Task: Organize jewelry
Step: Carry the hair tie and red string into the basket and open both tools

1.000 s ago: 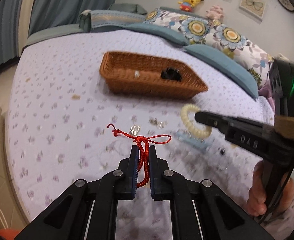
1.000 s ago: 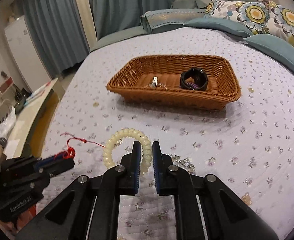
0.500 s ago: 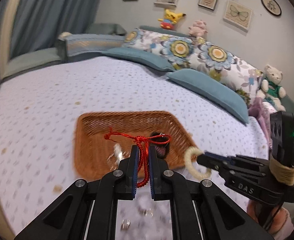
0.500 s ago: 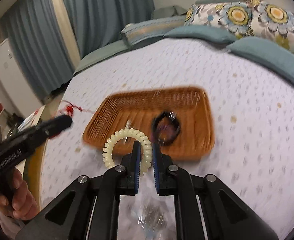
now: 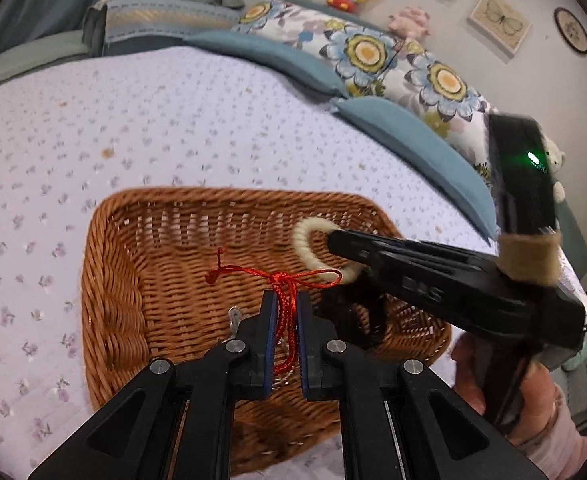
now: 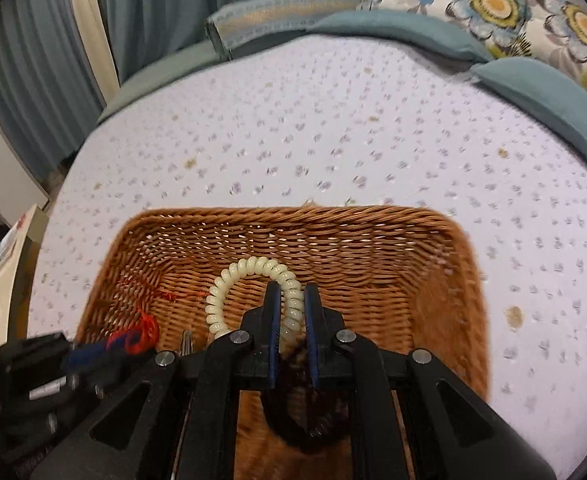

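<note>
I am holding both grippers over the basket [image 5: 109, 312] on the bed [image 5: 153, 128]; the left gripper [image 5: 284, 308] is keeping its jaws nearly shut on the red cord [image 5: 283, 280], which is running down between the pads with its knot and loose loops sticking out above the tips; the right gripper [image 6: 292, 308] is pinching the coil band [image 6: 253, 270] the same way, jaws almost closed on one side of the cream ring while the rest is arching out ahead of them. The left view is showing me the right gripper [image 5: 335, 240] from the side, reaching in over the basket with the band [image 5: 307, 240] at its tip, and the hand [image 5: 533, 408] gripping its handle; it is also giving me a small silver piece [image 5: 234, 316] on the basket floor and a dark blurred thing [image 5: 353, 312] beside my jaws; I cannot tell what that is. The right view is showing the left gripper [image 6: 105, 346] low at the edge, blurred, with the cord [image 6: 141, 328] as a red smear at its tip above the basket [image 6: 433, 280]; a dark ring [image 6: 305, 420] is lying just under the right jaws, and only this view is showing the curtain [image 6: 165, 8] and the bed's [image 6: 333, 120] far edge.
</note>
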The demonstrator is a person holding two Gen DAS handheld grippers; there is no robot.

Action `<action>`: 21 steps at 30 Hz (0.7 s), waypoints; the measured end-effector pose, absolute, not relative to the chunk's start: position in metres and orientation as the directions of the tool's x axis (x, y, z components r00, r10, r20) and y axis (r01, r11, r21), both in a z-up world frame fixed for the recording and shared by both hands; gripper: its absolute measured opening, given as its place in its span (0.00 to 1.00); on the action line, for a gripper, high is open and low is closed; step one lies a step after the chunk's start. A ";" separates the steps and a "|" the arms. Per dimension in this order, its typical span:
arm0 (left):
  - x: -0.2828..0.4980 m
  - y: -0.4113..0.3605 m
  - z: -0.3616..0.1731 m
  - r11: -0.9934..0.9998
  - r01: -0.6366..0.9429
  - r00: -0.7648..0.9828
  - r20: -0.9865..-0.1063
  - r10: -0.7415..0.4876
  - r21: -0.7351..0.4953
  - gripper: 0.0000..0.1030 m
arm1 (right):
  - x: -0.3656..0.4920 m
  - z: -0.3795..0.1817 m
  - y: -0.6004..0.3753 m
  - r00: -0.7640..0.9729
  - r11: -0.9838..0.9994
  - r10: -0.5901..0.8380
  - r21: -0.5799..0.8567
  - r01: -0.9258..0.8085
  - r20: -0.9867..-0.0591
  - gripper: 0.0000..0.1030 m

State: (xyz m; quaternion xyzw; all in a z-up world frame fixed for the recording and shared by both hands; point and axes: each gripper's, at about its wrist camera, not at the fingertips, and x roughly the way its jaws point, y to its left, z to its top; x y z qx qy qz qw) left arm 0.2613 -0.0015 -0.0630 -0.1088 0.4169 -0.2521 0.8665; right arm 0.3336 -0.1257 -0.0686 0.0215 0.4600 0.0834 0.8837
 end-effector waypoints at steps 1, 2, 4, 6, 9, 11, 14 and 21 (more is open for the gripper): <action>0.262 -0.002 -0.065 0.851 0.344 0.524 -0.671 -0.525 -0.397 0.09 | 0.337 -0.073 -0.124 0.555 0.985 0.171 0.120 -0.128 -0.814 0.13; 0.262 -0.002 -0.067 0.852 0.343 0.523 -0.673 -0.523 -0.395 0.09 | 0.340 -0.076 -0.122 0.547 0.984 0.172 0.121 -0.128 -0.819 0.13; 0.263 -0.003 -0.071 0.856 0.339 0.518 -0.683 -0.516 -0.390 0.09 | 0.342 -0.081 -0.117 0.536 0.986 0.162 0.109 -0.130 -0.829 0.13; 0.266 -0.004 -0.075 0.863 0.326 0.514 -0.693 -0.505 -0.387 0.09 | 0.344 -0.084 -0.114 0.526 0.987 0.151 0.097 -0.129 -0.837 0.13; 0.269 -0.003 -0.081 0.866 0.318 0.503 -0.705 -0.500 -0.387 0.09 | 0.349 -0.090 -0.112 0.506 0.987 0.148 0.097 -0.126 -0.849 0.13; 0.269 -0.004 -0.083 0.870 0.316 0.500 -0.713 -0.492 -0.379 0.09 | 0.349 -0.091 -0.113 0.501 0.987 0.151 0.102 -0.124 -0.852 0.13; 0.269 -0.005 -0.083 0.878 0.302 0.499 -0.723 -0.478 -0.372 0.21 | 0.343 -0.086 -0.119 0.512 0.989 0.145 0.111 -0.097 -0.846 0.15; 0.241 0.006 -0.048 0.866 0.325 0.572 -0.650 -0.500 -0.380 0.48 | 0.292 -0.041 -0.135 0.622 0.985 0.170 0.134 -0.105 -0.764 0.31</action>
